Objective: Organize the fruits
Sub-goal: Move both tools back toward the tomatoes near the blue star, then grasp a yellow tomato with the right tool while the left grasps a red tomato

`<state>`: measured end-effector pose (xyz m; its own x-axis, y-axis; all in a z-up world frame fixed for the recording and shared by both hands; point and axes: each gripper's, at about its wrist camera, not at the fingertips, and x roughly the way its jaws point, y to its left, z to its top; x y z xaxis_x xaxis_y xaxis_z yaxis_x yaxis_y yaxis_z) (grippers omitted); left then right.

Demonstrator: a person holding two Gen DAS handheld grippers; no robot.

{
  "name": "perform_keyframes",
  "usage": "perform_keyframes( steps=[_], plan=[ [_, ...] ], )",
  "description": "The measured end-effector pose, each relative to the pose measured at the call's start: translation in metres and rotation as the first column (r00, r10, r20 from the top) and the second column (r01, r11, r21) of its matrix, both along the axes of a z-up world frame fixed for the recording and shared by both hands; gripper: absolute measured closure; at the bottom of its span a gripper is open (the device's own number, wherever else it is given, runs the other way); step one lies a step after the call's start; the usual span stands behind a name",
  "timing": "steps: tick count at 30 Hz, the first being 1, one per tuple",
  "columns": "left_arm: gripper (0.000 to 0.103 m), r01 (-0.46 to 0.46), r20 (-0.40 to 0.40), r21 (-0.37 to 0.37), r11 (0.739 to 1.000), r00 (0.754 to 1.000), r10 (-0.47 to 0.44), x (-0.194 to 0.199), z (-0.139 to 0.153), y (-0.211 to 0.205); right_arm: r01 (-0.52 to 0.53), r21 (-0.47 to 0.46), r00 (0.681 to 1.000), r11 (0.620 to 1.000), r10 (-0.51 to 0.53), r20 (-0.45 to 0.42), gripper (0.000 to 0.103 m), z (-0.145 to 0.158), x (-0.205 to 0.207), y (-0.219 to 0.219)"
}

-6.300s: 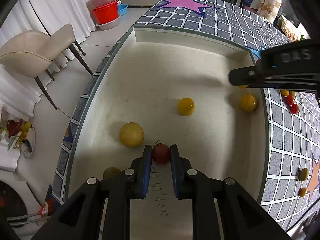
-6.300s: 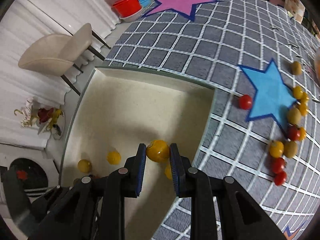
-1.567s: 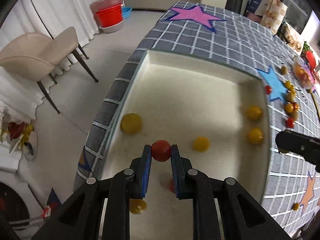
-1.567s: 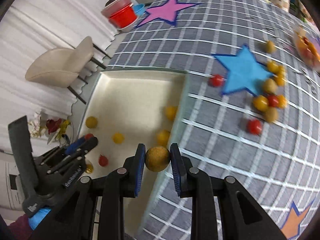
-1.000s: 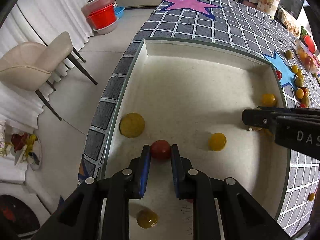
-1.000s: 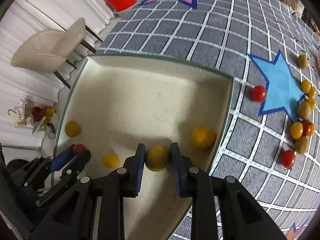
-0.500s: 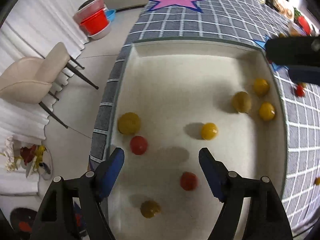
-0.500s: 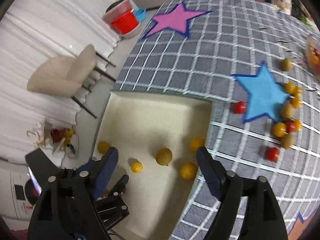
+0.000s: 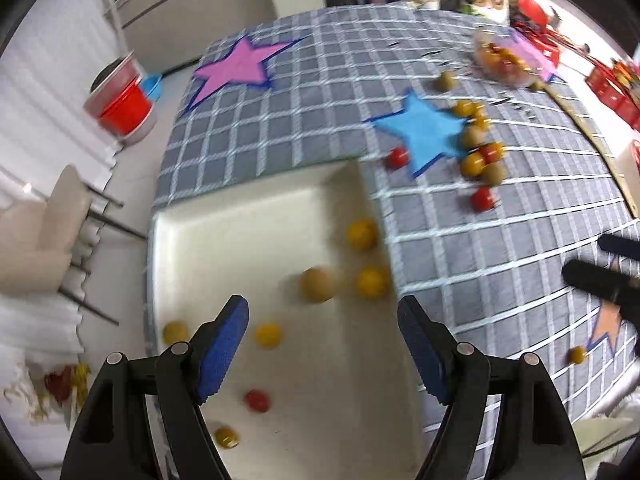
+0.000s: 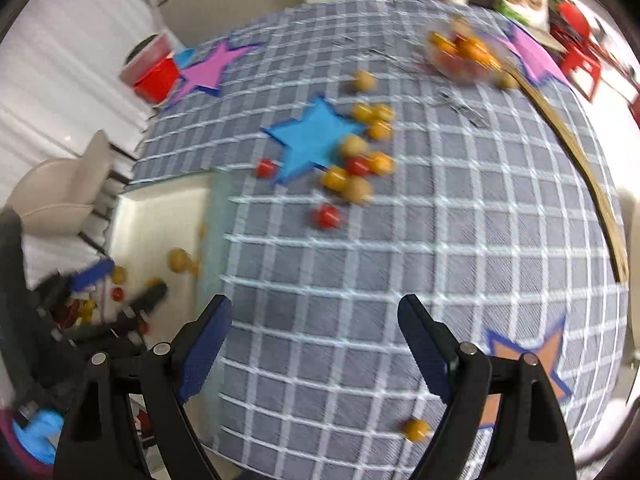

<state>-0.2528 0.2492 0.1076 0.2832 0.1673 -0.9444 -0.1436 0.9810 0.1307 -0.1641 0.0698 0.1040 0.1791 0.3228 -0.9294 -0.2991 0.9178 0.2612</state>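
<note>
A cream tray [image 9: 256, 208] sits at the table's left edge and holds several yellow fruits [image 9: 362, 234] and a red one [image 9: 257, 400]. My left gripper [image 9: 324, 336] is open and empty, high above the tray. My right gripper [image 10: 314, 340] is open and empty above the grey checked cloth [image 10: 440, 240], right of the tray [image 10: 152, 216]. A cluster of yellow and red fruits [image 10: 356, 168] lies beside the blue star [image 10: 312, 140]; it also shows in the left wrist view [image 9: 478, 156]. One small yellow fruit [image 10: 416, 429] lies near the front edge.
A clear bowl of fruits [image 10: 460, 56] stands at the far side. A wooden stick [image 10: 576, 160] lies along the right. A beige chair [image 9: 36, 236] and red tubs [image 9: 124, 104] stand on the floor to the left. Both views are motion-blurred.
Both grippers let go of their fruits into the tray and opened wide. Both have since lifted and swung right, toward the cloth with the loose fruits.
</note>
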Motion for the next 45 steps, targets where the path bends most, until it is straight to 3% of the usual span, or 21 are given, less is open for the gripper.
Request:
perform_keyframes(
  steps=[8,15,21,28,37,39,43,45],
  plan=[
    [0.025,0.063,0.016,-0.045,0.997,0.998,-0.062,0.029,0.000,-0.047,0.125,-0.052,0.989,0.991,-0.129,-0.069,0.016,-0.031,-0.023,-0.081],
    [0.025,0.080,0.007,-0.069,0.994,0.997,-0.080,0.050,-0.022,-0.073,0.175,-0.079,0.976,0.981,-0.184,-0.121,0.016,-0.056,-0.042,-0.122],
    [0.025,0.065,0.000,-0.070,0.995,0.998,-0.065,0.069,-0.046,-0.084,0.140,-0.085,0.983,0.987,-0.149,-0.109,0.016,-0.064,-0.057,-0.127],
    [0.025,0.054,-0.009,-0.056,0.997,0.998,-0.054,0.084,-0.061,-0.088,0.015,-0.121,0.998,0.992,-0.023,-0.063,0.016,-0.066,-0.067,-0.099],
    [0.025,0.050,-0.003,-0.063,0.997,0.999,-0.051,0.102,-0.070,-0.096,-0.041,-0.165,0.998,0.985,0.034,-0.048,0.028,-0.073,-0.070,-0.075],
    [0.035,0.056,-0.005,-0.065,0.996,0.998,-0.057,0.103,-0.071,-0.099,-0.057,-0.186,0.998,0.981,0.051,-0.036,0.032,-0.073,-0.072,-0.072],
    [0.042,0.047,-0.007,-0.087,0.995,0.999,-0.048,0.105,-0.069,-0.104,-0.085,-0.220,0.996,0.972,0.084,-0.015,0.046,-0.075,-0.083,-0.060],
    [0.056,0.041,-0.011,-0.128,0.991,0.999,-0.043,0.105,-0.069,-0.104,-0.097,-0.233,0.995,0.968,0.098,-0.006,0.054,-0.079,-0.092,-0.052]
  ],
)
